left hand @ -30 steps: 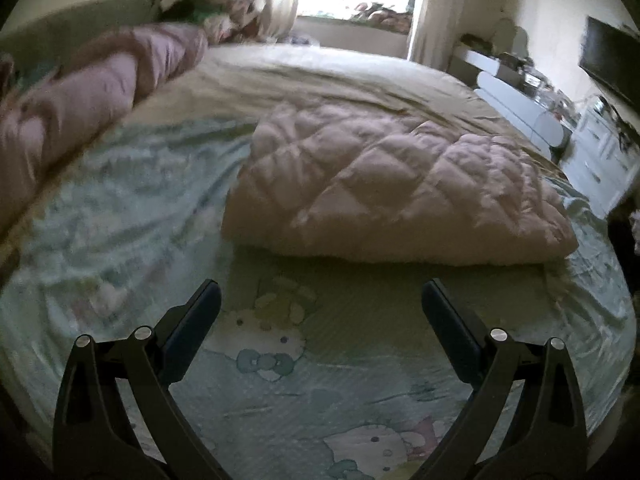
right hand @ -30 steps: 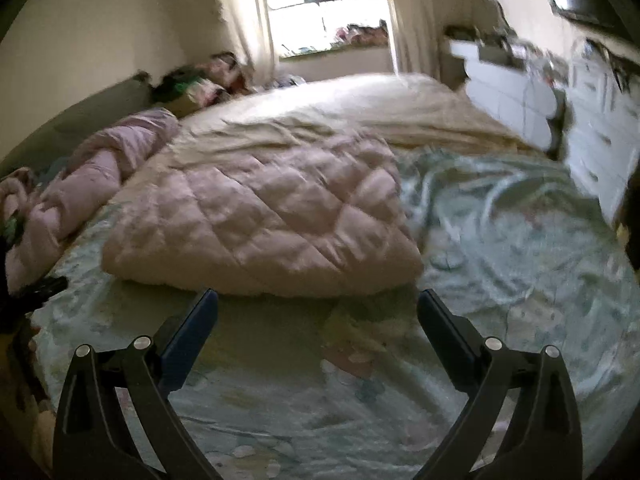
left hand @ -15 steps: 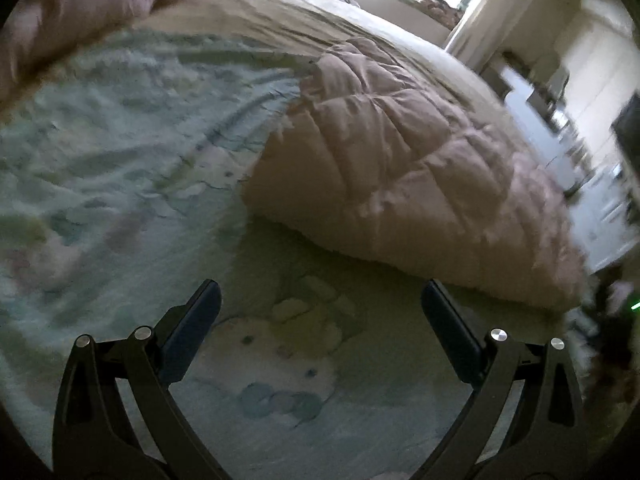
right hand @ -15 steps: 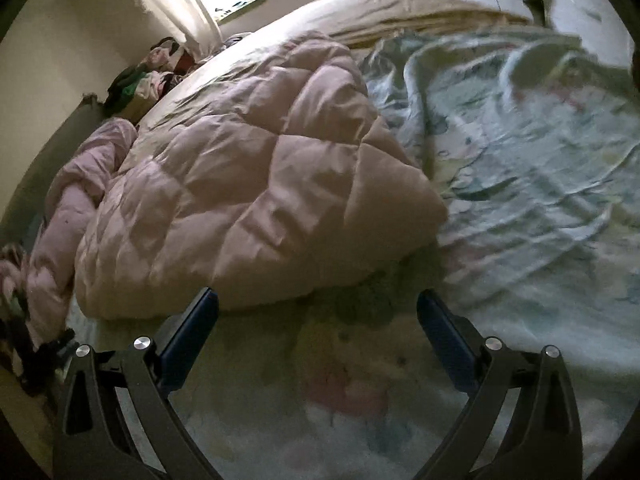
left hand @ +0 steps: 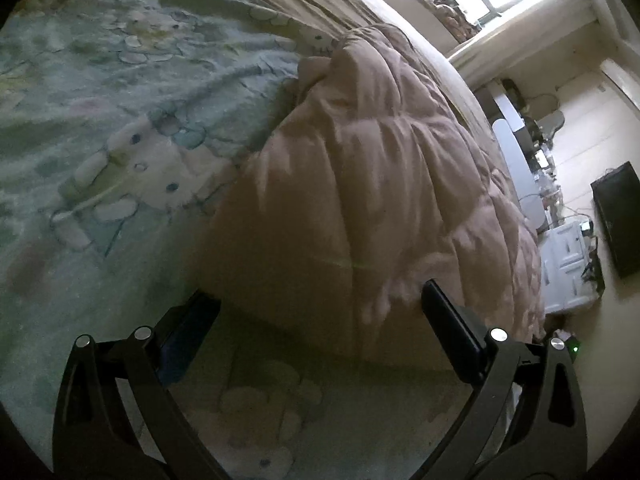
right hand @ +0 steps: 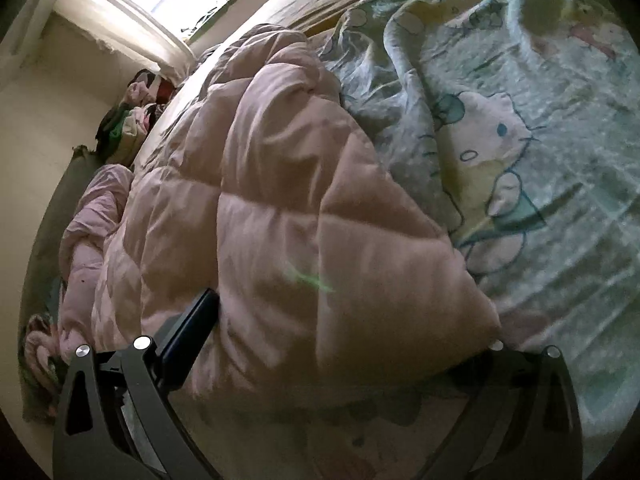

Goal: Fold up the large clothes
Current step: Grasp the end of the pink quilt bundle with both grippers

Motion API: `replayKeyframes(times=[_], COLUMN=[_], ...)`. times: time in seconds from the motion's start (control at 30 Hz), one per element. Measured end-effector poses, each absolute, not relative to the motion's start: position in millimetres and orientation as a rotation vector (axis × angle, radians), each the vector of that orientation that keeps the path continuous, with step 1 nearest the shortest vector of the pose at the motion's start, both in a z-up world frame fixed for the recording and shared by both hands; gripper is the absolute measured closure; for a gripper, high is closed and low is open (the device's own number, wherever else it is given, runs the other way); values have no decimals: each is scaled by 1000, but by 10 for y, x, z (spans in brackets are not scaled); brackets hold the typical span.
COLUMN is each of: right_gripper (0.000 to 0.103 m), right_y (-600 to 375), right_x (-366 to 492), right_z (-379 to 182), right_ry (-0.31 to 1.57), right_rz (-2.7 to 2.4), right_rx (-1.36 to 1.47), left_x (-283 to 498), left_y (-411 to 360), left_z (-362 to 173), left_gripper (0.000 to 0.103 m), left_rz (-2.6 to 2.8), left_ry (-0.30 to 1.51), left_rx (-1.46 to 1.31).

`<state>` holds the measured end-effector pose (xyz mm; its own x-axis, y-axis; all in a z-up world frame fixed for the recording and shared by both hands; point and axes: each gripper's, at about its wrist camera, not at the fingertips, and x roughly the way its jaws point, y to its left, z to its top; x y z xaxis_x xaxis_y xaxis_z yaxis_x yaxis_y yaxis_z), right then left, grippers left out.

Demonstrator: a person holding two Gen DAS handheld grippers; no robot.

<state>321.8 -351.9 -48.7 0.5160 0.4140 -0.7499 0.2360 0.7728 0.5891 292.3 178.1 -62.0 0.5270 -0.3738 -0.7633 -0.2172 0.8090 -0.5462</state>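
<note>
A puffy pink quilted garment (left hand: 360,184) lies folded on the cartoon-print bed sheet (left hand: 100,128). My left gripper (left hand: 320,332) is open and low at the garment's near left corner, its fingers straddling the edge. In the right wrist view the same pink garment (right hand: 288,232) fills the middle. My right gripper (right hand: 340,336) is open with the near right corner between its fingers. Its left finger (right hand: 188,336) lies on the fabric, and the right one is hidden under the corner.
A rumpled pink blanket (right hand: 92,232) lies along the bed's left side by a clothes pile (right hand: 136,116). White drawers (left hand: 568,264) and a dark screen (left hand: 618,216) stand right of the bed. The sheet (right hand: 540,140) is wrinkled on the right.
Both grippers have dropped and moved forward to the garment's near edge, tilting outward. Both stay open.
</note>
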Motion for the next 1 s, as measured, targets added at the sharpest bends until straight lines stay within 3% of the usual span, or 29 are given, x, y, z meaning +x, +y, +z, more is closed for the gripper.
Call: replayKeyframes(times=[0.33,0.4,0.47,0.53,0.83,0.9,1.0], right_gripper=[4,12,36,39,32,42,56], right_y=[-3678,-3699,-3722,-3738,-3727,-3643,-3531], right_x=[3313,3296,3215,3171,3385,3380,3329], right_z=[-623,-588,-496,-415,-565,-458,-239], right_ry=[1008,975,929,891,972,960,940], right_rz=[152,166,202,241,251,239,232], right_rx=[771,778,796,785,839,765,633], left_x=[3297,3333,3338,3345,3331,3337,3348], left_y=[1885,1872,1880,1896,1826,1796,1693], left_z=[-790,-825,-839,-829,-816,-772,-602], left_gripper=[8,8,8,8,9,14,32], left_rz=[-96,-90,-92,-100,-89,-77,-58], left_ry=[1068,1052,1037,1035,1002,999,981], left_rx=[-798,-812,-828,-838,-809,-778,-671])
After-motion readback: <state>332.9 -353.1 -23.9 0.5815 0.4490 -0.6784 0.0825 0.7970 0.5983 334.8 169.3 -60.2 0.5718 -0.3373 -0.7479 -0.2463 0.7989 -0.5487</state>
